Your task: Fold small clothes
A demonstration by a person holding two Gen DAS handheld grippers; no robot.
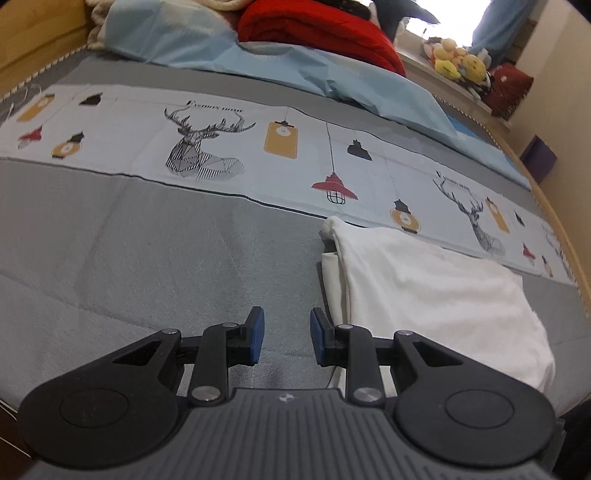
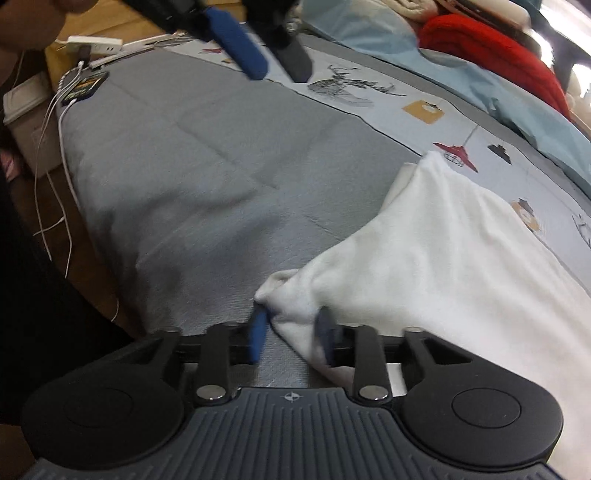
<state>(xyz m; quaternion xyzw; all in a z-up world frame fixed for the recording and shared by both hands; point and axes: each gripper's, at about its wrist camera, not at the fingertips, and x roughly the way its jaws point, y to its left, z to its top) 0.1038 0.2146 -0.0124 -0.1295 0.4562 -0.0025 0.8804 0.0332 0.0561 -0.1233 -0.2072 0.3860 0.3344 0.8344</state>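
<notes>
A folded white garment [image 1: 436, 295] lies on the grey bedspread [image 1: 147, 251] near the bed's front edge, its far end reaching the pale printed band [image 1: 207, 136] with deer heads and lamps that runs across the bed. In the left wrist view the garment sits flat, a second layer showing along its left side. The left gripper [image 1: 287, 338] hangs over bare grey spread just beside that left side — its blue pads [image 1: 256, 330] stand apart with nothing between them, released and touching no cloth. In the right wrist view the right gripper [image 2: 291, 338] is at the garment's near left corner: a bunched tip of white cloth lies between its blue pads [image 2: 258, 334], the left pad against the fabric, the right one blurred, so whether both pads press on the cloth I cannot tell. The corner is drawn up into a small peak, and the rest of the garment spreads away to the right. At the top of that view the left gripper [image 2: 275, 68] appears again, fingers pointing down over the spread. Along the bed's far edge lie a light blue sheet [image 1: 295, 70] and a red blanket [image 1: 325, 33]; at the left end, a phone [image 2: 85, 86] with white cables [image 2: 61, 122] trailing off the bed's edge.
</notes>
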